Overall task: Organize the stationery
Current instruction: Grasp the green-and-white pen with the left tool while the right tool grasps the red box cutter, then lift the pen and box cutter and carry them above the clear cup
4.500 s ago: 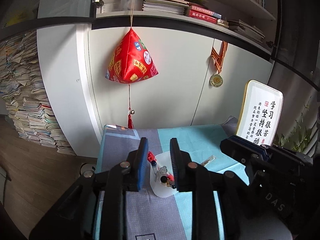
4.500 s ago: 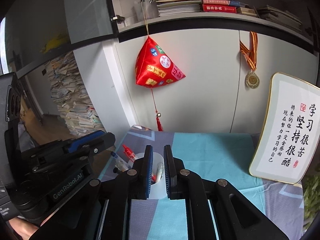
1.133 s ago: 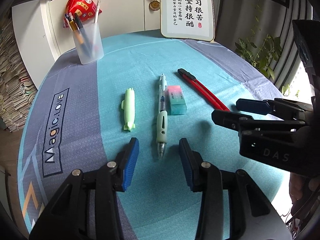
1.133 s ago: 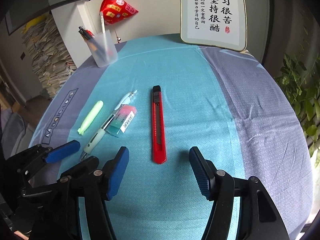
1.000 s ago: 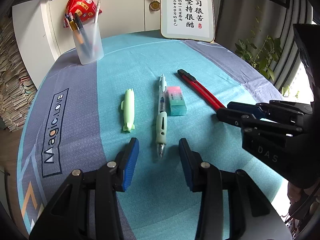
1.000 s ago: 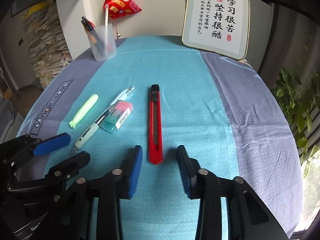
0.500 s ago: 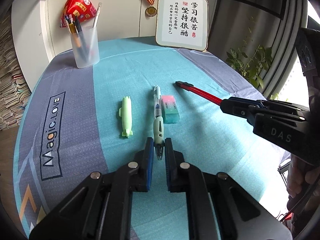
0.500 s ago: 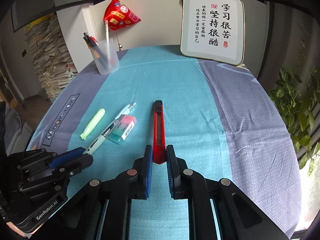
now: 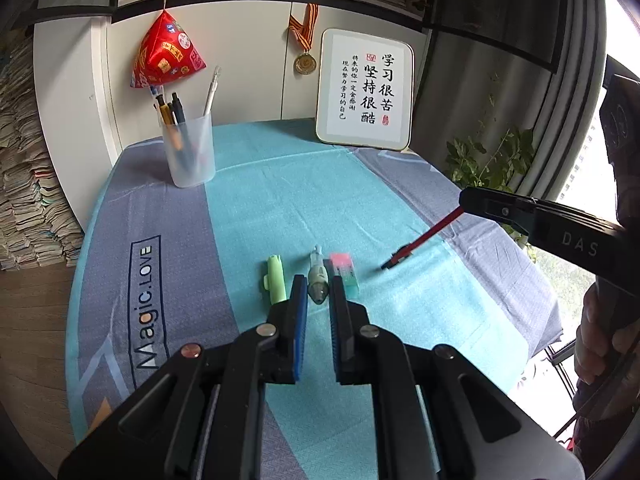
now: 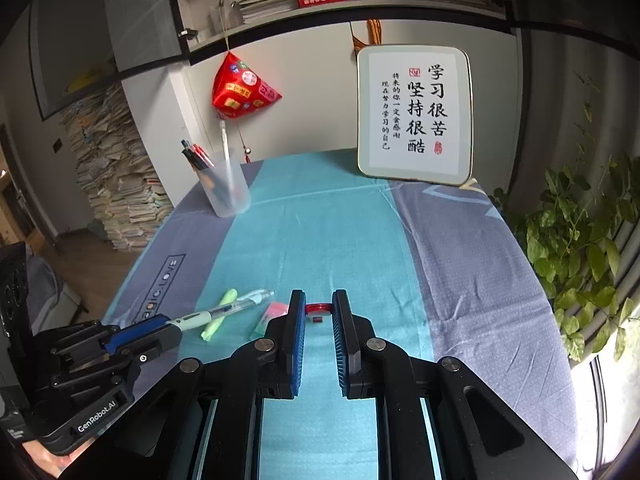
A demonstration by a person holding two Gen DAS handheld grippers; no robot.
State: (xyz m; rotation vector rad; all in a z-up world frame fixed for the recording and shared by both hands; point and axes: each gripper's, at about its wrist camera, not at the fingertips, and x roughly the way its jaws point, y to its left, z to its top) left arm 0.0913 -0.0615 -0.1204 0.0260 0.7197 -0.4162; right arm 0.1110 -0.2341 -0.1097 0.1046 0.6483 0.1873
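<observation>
Gripping the pen [image 9: 319, 280] in your left gripper [image 9: 317, 294]: jaws nearly closed, pads clamped on its green barrel, pen lifted clear of the tablecloth [image 9: 280, 192] and pointing away from the camera. In the right wrist view the same pen [image 10: 224, 309] sticks out of the left tool above the cloth. Your right gripper [image 10: 319, 312] is pinched onto the red utility knife [image 10: 319, 309], only its butt end visible between the pads; from the left wrist view the knife [image 9: 424, 238] hangs in the air, tip angled down toward the cloth. On the table lie the green highlighter [image 9: 275, 278] and the pink-and-teal eraser [image 9: 345, 272], near each other. The translucent pen cup [image 9: 188, 148] with several pens stands upright at the far left of the table, well apart from both tools. A framed calligraphy board [image 9: 366, 88] leans at the far edge.
</observation>
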